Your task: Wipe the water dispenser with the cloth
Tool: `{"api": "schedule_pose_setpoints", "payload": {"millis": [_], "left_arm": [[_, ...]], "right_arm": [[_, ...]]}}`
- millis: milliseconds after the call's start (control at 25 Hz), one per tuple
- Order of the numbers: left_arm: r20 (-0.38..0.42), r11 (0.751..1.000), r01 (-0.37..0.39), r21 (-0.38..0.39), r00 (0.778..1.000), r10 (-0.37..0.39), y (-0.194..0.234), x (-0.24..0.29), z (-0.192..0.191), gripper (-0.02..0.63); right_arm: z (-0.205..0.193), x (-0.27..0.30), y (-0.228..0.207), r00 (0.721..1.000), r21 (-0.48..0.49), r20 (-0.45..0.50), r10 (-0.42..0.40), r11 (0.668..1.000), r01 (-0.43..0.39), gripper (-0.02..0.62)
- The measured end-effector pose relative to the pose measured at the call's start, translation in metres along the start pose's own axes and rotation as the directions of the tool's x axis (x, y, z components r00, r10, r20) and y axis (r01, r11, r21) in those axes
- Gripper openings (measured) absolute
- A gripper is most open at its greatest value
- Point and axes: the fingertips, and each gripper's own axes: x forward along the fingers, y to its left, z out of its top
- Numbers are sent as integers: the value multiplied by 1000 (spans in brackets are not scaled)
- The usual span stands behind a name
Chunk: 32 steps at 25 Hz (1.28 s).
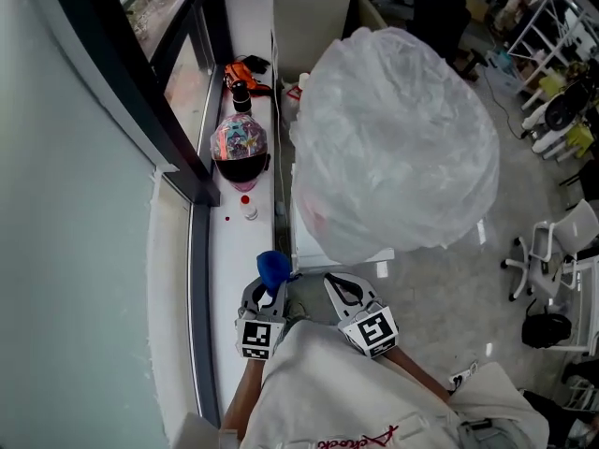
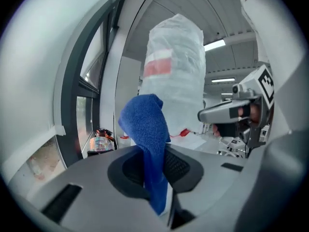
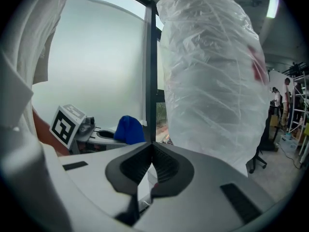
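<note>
The water dispenser's bottle [image 1: 395,138] is wrapped in clear plastic and fills the middle of the head view; it also rises ahead in the left gripper view [image 2: 175,66] and the right gripper view [image 3: 212,76]. The white dispenser body [image 1: 309,241] shows below the bottle. My left gripper [image 1: 265,296] is shut on a blue cloth [image 2: 147,134], which sticks up from the jaws [image 1: 271,267]. My right gripper [image 1: 344,290] is shut with nothing in it, close beside the left, just short of the dispenser. The cloth [image 3: 128,129] shows at the left in the right gripper view.
A white window sill [image 1: 234,251] runs along the dark window frame [image 1: 187,166] at the left. On it stand a colourful helmet [image 1: 241,148], a small bottle [image 1: 248,208] and orange items [image 1: 245,73]. Office chairs [image 1: 547,251] stand at the right.
</note>
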Motion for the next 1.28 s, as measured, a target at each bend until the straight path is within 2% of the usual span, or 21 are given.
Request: {"api": "schedule_pose_setpoints", "payload": {"millis": [200,680,1040,1280], "left_arm": [[45,1000,-31,-4,998,31,-17,-19,38,63],[59,1000,-19,-2,998,19,-97,-21,53,63],[71,1000,-22,3,997,21,-166,-44,42,63],[70,999,-28,-18,997,29,-222,-78,14,63]], "right_arm": [[10,-12,-12,999,5,37,-6,1000,6,15],[-12,-82,-29,997,32,72,-38,999,35,14],[-39,-162,-23,990,55,118,-82,996,76,14],[-64,-220,0,986,52,142,-90,995,84,14]]}}
